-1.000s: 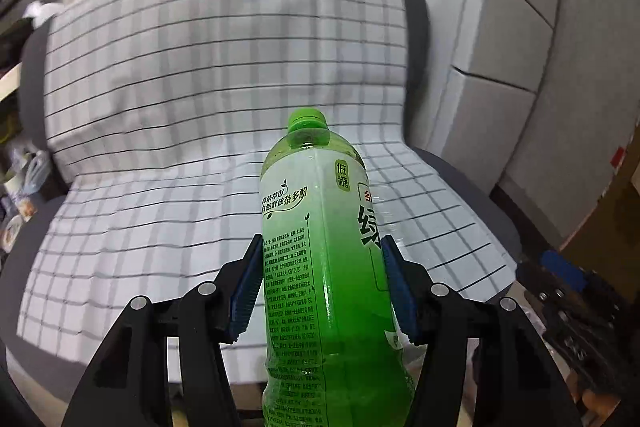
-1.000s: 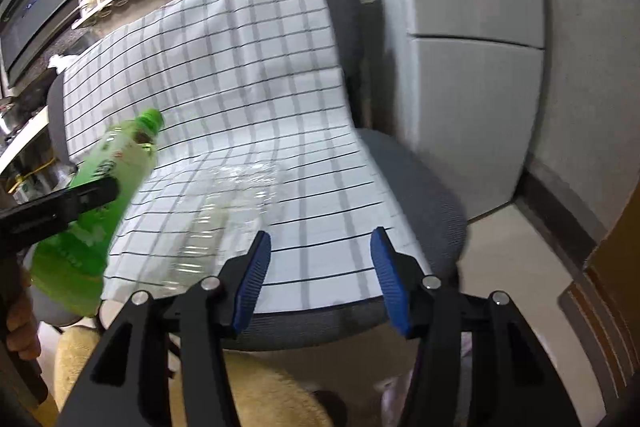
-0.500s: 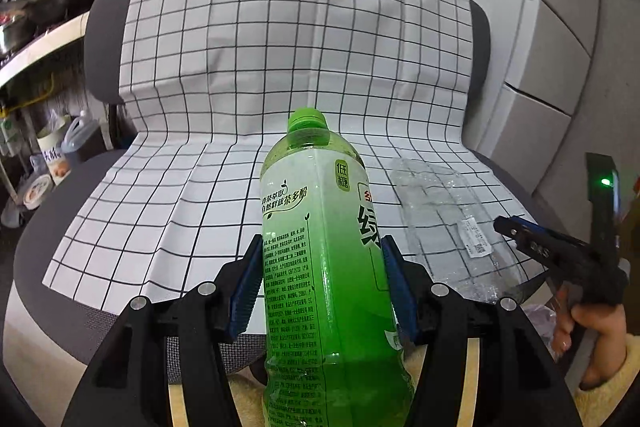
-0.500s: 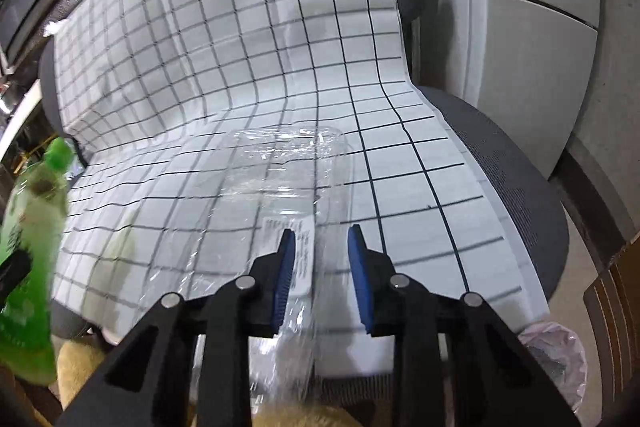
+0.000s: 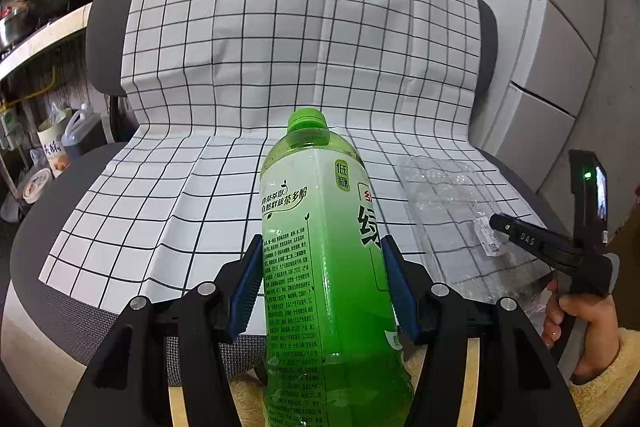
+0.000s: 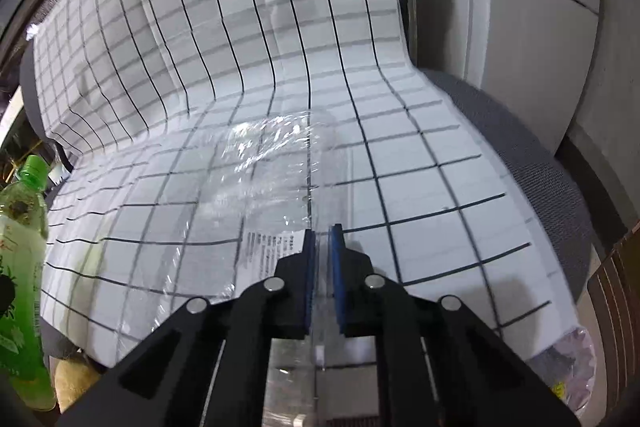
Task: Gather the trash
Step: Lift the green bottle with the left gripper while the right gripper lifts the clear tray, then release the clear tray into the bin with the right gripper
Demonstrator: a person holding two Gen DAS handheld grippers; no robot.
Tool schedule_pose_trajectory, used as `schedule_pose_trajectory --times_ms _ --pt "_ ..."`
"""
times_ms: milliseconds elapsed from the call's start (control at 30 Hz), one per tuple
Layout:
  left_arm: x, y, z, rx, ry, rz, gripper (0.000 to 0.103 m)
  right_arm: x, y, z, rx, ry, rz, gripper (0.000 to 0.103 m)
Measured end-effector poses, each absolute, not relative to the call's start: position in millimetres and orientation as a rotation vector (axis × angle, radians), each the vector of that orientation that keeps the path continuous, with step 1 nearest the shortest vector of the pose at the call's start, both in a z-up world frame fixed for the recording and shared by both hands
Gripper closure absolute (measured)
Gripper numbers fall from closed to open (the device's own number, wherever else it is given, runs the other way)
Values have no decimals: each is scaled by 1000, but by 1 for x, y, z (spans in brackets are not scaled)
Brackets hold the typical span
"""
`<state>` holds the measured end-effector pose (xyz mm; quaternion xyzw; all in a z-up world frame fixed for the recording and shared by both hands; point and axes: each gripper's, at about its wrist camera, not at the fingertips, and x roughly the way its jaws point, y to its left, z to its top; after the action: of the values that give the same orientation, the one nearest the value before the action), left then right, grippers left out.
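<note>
Left gripper [image 5: 322, 291] clamped on an upright green tea bottle [image 5: 328, 267] before the front edge of the checked cloth [image 5: 224, 67] covering a grey chair [image 6: 532, 163]; right gripper [image 6: 322, 247] pinched nearly closed on clear plastic packaging [image 6: 268, 179] lying near the cloth's front right edge.

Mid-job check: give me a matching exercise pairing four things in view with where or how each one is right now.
Things:
1. green tea bottle
2. clear plastic container
3. checked cloth
4. thin plastic bag

States:
A. draped over the chair's seat and back
B. upright, clamped in the left gripper
C. low beside the chair's front edge
D. lying on the seat, its near edge pinched by the right gripper

Pairs: 1-B, 2-D, 3-A, 4-C
</note>
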<state>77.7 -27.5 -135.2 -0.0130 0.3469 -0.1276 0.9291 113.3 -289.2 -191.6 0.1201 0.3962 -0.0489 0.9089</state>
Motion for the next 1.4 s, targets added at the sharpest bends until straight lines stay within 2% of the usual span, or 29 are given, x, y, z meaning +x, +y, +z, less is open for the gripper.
schedule_pose_trajectory --times_ms 200,500,767,967,1033,1100,1133,1400 --pt "69 -55 -123 -7 680 -360 45 66 -311 -152 241 721 -113 96" --pt "49 -145 -103 31 638 -630 45 -40 -383 -116 240 651 -325 96" --pt "28 -205 -106 80 654 -753 45 -114 -448 -136 324 704 -525 96" --pt "21 -229 -117 121 693 -793 45 -125 -478 -177 391 792 -579 95" --pt "20 -233 -120 132 700 -792 45 -122 -489 -192 424 836 -588 91" --pt "17 -235 -120 142 702 -792 45 -122 -490 -197 446 846 -596 80" --pt "18 -236 -121 147 701 -790 45 -121 -489 -196 443 836 -597 79" --pt "6 -237 -121 166 689 -821 45 -121 -462 -159 300 719 -583 77"
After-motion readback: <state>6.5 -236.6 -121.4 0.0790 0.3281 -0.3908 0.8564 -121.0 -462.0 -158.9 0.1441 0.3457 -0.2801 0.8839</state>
